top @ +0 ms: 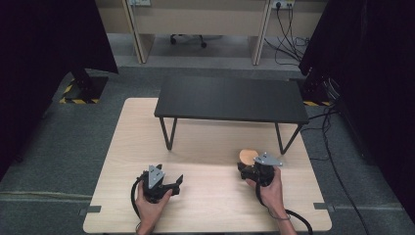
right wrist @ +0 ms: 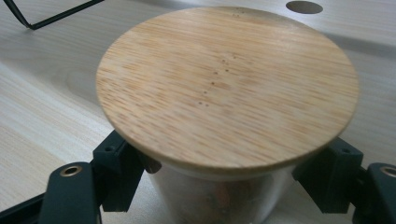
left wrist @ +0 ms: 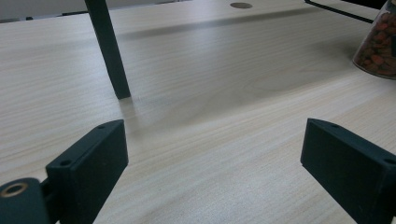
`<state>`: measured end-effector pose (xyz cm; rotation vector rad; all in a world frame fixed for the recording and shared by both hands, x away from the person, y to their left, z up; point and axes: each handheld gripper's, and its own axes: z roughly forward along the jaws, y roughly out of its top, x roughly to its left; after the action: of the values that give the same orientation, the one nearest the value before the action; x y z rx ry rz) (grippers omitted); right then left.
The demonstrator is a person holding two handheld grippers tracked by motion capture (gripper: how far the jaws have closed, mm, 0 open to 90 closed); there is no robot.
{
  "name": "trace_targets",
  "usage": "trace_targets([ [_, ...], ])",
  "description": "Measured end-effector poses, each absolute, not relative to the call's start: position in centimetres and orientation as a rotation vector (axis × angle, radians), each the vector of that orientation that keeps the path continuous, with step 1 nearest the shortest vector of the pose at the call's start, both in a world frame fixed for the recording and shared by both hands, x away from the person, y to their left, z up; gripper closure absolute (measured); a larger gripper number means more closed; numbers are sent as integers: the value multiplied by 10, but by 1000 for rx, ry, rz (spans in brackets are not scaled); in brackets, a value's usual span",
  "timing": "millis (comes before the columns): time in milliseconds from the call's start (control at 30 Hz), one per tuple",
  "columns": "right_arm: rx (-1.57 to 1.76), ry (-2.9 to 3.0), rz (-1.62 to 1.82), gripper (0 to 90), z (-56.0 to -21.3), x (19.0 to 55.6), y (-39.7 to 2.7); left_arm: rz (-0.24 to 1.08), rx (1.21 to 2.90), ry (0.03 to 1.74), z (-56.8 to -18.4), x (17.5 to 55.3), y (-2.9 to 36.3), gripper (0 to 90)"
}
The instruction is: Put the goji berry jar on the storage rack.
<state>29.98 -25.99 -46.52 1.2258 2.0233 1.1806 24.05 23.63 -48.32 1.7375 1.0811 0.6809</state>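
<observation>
Grey carpet surrounds a pale wooden desk [top: 205, 147], with a black stand [top: 230, 99] at its far half. Near the front left, the left gripper [top: 169, 185] sits low over bare wood, its fingers [left wrist: 88, 163] spread wide apart with nothing between them, a stand leg [left wrist: 109, 49] just ahead. Over to the right, the right gripper [top: 246, 169] has its fingers [right wrist: 116, 170] clamped on a glass jar [right wrist: 215, 198] under its round wooden lid [right wrist: 229, 84], near the stand's right leg.
</observation>
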Motion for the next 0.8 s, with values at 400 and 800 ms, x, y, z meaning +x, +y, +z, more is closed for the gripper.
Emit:
trace_targets([
  [400,1187,2048,1191,259,-465,300,-262,683,1741,1078,-483,241,236,67],
  [800,1141,2031,1218,260,-432,270,-257,688,1743,1074,-483,240,235,67],
])
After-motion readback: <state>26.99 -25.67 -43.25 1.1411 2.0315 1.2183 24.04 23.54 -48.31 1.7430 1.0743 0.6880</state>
